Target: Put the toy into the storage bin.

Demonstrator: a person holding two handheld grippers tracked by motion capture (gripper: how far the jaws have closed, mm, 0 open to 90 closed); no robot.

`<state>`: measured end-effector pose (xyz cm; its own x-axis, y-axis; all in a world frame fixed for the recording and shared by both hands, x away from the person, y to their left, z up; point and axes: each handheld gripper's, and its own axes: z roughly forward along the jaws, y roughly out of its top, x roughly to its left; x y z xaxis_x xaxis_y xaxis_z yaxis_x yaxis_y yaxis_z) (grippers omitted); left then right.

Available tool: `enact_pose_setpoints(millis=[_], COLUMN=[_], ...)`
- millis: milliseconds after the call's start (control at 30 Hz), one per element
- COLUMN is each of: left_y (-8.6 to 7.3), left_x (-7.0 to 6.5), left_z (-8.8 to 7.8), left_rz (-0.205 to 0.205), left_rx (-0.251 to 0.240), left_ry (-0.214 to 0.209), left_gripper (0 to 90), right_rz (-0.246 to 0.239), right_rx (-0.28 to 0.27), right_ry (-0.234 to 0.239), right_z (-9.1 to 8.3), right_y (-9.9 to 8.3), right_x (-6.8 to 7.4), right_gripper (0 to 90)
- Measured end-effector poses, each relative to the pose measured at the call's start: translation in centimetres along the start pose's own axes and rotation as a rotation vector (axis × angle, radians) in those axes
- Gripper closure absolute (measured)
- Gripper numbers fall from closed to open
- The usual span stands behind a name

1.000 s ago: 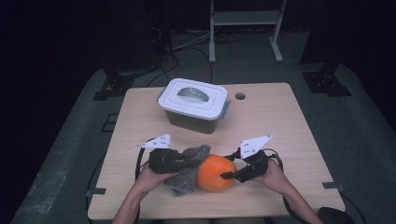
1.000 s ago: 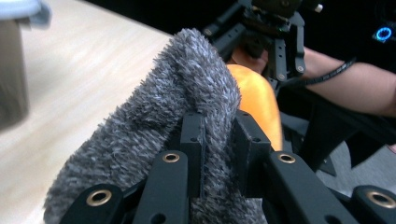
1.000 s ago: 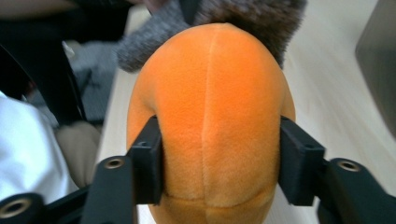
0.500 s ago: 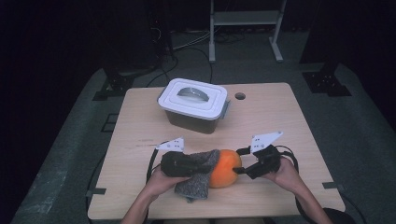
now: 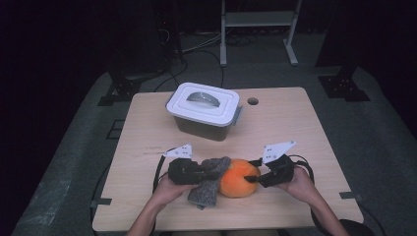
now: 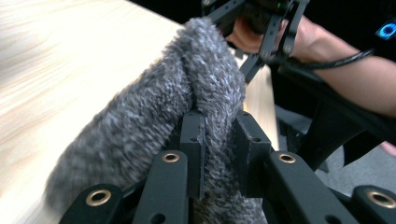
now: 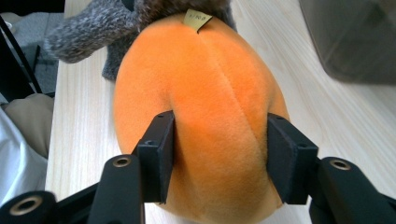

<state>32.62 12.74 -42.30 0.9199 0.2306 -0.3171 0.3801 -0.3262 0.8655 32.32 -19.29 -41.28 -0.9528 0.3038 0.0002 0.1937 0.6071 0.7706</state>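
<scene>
**Both grippers on the plush**

The left gripper (image 6: 212, 154) has its fingers (image 6: 194, 140) clenched on the grey cloth (image 6: 154, 116), which bulges up past the fingertips and drapes to their left. The right gripper (image 7: 219, 158) has just been closing; its fingers (image 7: 156, 154) press into the orange plush (image 7: 205, 107) from both sides, grasping it. The plush lies on the desk (image 5: 295, 128) between the two grippers, near the front edge. Bare desk lies beyond the fingers up to the box (image 5: 204, 110).
</scene>
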Motion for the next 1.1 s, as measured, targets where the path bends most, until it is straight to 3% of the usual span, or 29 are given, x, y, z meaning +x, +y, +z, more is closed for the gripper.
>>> enact_pose_setpoints(millis=[100, 200, 333, 467, 600, 700, 833, 933, 1000, 1100], left_y=[0.1, 0.5, 1.3, 0.9, 0.5, 0.1, -0.1, 0.1, 0.4, 0.6], left_x=[-0.1, -0.4, -1.0, -0.8, -0.2, 0.1, 0.3, 0.0, -0.4, -0.9], left_z=[0.0, -0.2, -1.0, -0.9, -1.0, -0.9, -0.5, -0.1, 0.3, 0.9], left_rz=[0.013, 0.035, 0.06, 0.058, 0.049, 0.05, 0.029, 0.032, 0.039, 0.052], left_rx=[0.009, 0.001, -0.033, -0.012, 0.003, 0.03, 0.018, 0.012, 0.01, 0.014], left_ry=[-0.003, -0.013, -0.028, -0.007, 0.024, 0.049, 0.024, -0.003, -0.019, -0.033], left_gripper=[75.7, 76.3, 76.3, 76.3, 76.3, 75.9, 75.8, 75.9, 75.9, 75.9], right_rz=[0.014, -0.023, -0.033, -0.044, -0.016, 0.032, 0.074, 0.031, 0.009, -0.047], right_rx=[-0.008, -0.053, -0.122, -0.112, -0.083, -0.061, -0.034, 0.002, -0.014, 0.032], right_ry=[0.011, 0.028, 0.069, 0.08, 0.063, 0.05, 0.054, 0.018, 0.012, -0.017], right_z=[-0.2, -0.3, 0.1, 1.2, 0.9, 0.4, 0.0, -0.4, -0.6, 0.2], right_y=[-0.4, 0.1, 1.0, 1.2, 0.4, -0.5, -0.5, 0.7, 1.6, 2.5], right_x=[-0.1, 0.3, 0.7, 0.9, 0.1, -0.9, -1.2, -0.3, 0.4, 1.5], right_gripper=[53.2, 62.1, 64.1, 63.1, 60.3, 55.8, 40.2, 32.7, 29.9, 25.2])
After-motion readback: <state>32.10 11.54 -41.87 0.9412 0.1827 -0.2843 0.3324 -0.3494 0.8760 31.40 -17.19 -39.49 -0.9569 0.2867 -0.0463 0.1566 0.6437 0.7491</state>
